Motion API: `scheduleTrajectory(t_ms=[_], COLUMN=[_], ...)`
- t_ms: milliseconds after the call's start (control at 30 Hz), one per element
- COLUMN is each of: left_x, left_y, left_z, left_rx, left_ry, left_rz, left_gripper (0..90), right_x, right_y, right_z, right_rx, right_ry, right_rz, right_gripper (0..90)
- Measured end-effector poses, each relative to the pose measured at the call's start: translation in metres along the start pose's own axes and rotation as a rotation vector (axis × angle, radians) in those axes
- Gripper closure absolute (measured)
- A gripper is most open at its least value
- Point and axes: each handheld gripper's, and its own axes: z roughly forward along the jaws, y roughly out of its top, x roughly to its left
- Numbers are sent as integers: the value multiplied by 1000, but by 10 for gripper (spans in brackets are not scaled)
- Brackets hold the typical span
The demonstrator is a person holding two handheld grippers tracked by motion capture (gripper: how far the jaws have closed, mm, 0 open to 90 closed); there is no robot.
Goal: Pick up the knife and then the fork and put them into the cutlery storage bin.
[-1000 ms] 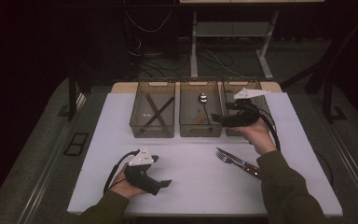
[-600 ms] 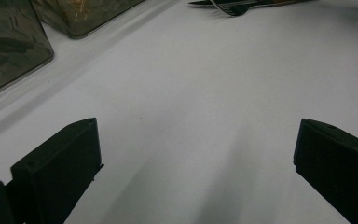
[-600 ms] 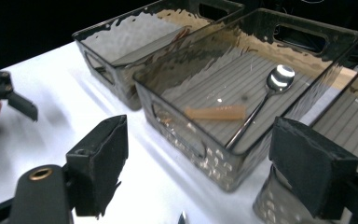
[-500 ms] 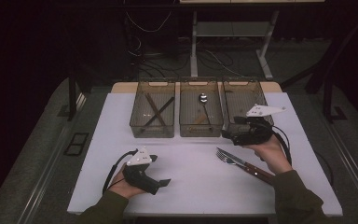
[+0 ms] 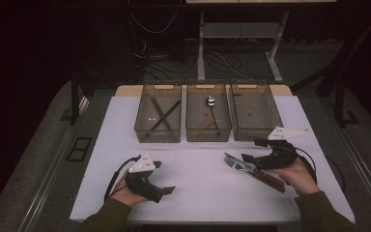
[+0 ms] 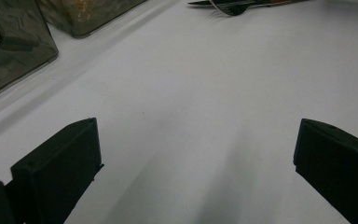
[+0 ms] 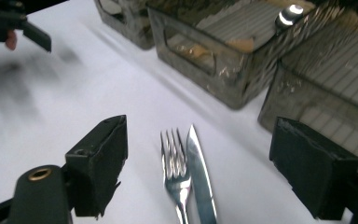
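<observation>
Now, right claw (image 7: 198,154): released, jaws wide, astride fork and knife.
Fork (image 7: 175,163): flat on worktop (image 5: 198,164), near right, touching knife (image 7: 200,177).
Left claw (image 6: 196,158): released, empty, near left.

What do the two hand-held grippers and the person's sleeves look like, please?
Each gripper, left gripper and right gripper, has a black body with two blocky black jaws, a pale grey three-cornered plate on top and a black cable trailing from it. The sleeves are dark olive green.
</observation>
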Motion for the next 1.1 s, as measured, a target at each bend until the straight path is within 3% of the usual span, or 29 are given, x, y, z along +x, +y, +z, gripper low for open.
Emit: scheduleTrajectory(t_ms=[233,433,667,733,833,1100], left_x=[-1,2,0,0,-1,-1], left_y=[0,-1,-1,-1,-1,-1], left_z=[0,-1,0,0,1,2], left_rx=[-1,-4,-6,-7,-10,-7], left_ry=[-4,-2,-7,-10,-10,-10], left_rz=[1,-4,1,0,-3,-2], left_gripper=[4,4,4,4,4,4], right_x=[-2,-2,0,2,3,5], right_y=[-13,-16,-14,-13,-12,-10], right_z=[-8,-6,-6,-6,-5,0], right_rx=[62,170,272,296,344,448], right_ry=[24,42,28,1,-5,-9], right_rz=[-17,-43,-68,-96,-121,-164], right_gripper=[194,195,194,195,201,338])
